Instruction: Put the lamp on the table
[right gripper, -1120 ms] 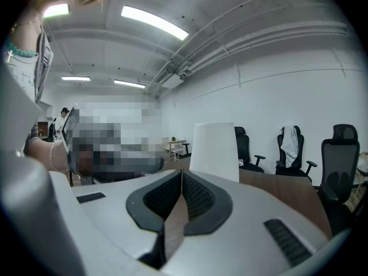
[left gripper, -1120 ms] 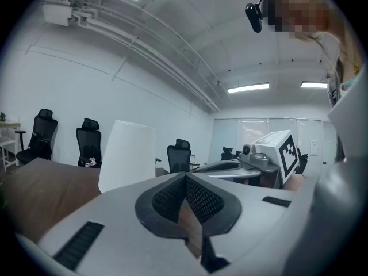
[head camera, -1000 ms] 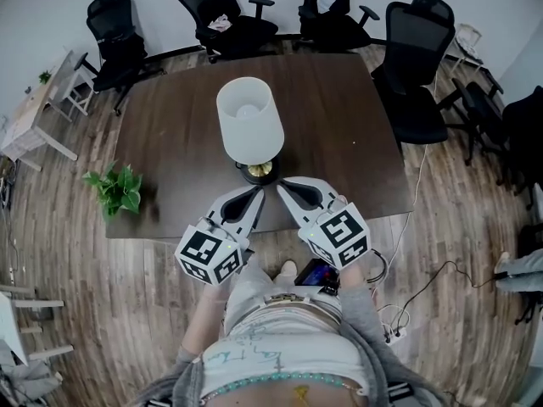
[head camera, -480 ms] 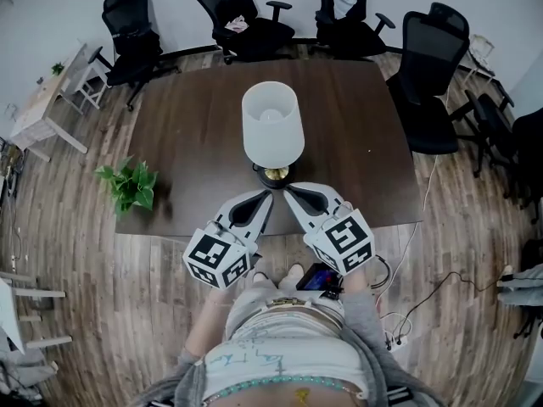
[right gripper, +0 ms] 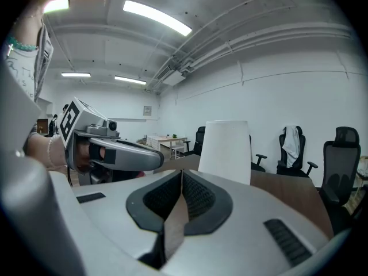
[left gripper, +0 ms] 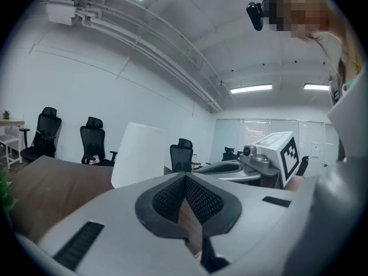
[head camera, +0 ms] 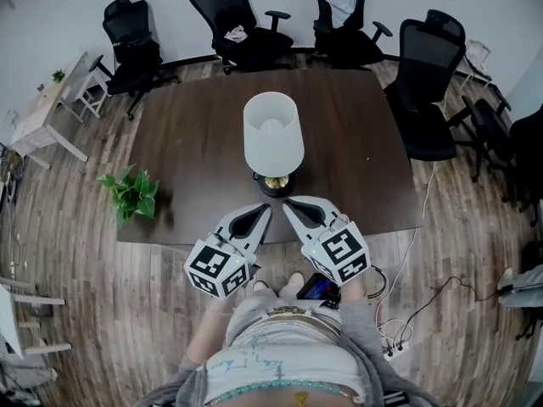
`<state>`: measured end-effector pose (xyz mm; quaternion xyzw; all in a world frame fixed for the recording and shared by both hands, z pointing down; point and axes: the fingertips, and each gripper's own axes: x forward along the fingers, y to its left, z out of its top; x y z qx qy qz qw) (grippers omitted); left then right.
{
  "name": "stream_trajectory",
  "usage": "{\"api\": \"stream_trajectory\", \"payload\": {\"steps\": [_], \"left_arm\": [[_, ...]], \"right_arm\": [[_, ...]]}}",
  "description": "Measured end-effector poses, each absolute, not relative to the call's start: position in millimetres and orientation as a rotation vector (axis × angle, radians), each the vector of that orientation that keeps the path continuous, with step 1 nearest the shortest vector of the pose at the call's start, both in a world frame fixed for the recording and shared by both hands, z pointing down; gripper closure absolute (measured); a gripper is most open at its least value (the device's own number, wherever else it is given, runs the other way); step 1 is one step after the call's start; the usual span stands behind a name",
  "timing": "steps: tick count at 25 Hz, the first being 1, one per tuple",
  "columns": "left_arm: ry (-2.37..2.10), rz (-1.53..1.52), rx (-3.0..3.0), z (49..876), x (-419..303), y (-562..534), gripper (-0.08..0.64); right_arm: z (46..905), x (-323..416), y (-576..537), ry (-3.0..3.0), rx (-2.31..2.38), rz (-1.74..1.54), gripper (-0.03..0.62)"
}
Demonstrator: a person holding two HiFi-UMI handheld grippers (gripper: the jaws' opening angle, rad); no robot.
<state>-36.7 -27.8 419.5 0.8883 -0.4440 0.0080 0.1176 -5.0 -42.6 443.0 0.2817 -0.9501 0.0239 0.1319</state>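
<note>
The lamp, with a white shade (head camera: 273, 134) and a dark round base (head camera: 274, 185), stands upright on the dark brown table (head camera: 195, 142), near its front edge. My left gripper (head camera: 267, 209) and right gripper (head camera: 286, 203) sit side by side just in front of the base, apart from it, tips angled toward each other. Both are shut with nothing between the pads. In the left gripper view the shut left gripper (left gripper: 185, 177) points past the shade (left gripper: 138, 154). The right gripper view has the right gripper (right gripper: 181, 174) closed below the shade (right gripper: 227, 148).
A small green plant (head camera: 131, 195) sits at the table's front left corner. Black office chairs (head camera: 428, 66) ring the far and right sides. A cable and power strip (head camera: 394, 337) lie on the wood floor at right. A light side table (head camera: 42, 113) stands far left.
Both grippers have drawn back a little from the lamp's base toward the table's front edge. The lamp stays upright where it stood. The jaws stay shut throughout.
</note>
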Motion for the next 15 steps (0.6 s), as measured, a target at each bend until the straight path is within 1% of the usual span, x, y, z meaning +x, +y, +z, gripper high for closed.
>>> {"api": "stream_trajectory", "payload": {"steps": [15], "left_arm": [[-1.237,0.032,2.626,421.8,-16.2,-31.5,0.549]], "right_arm": [[447.2,7.9,-43.5,-2.746,0.831,0.075,0.571]]}}
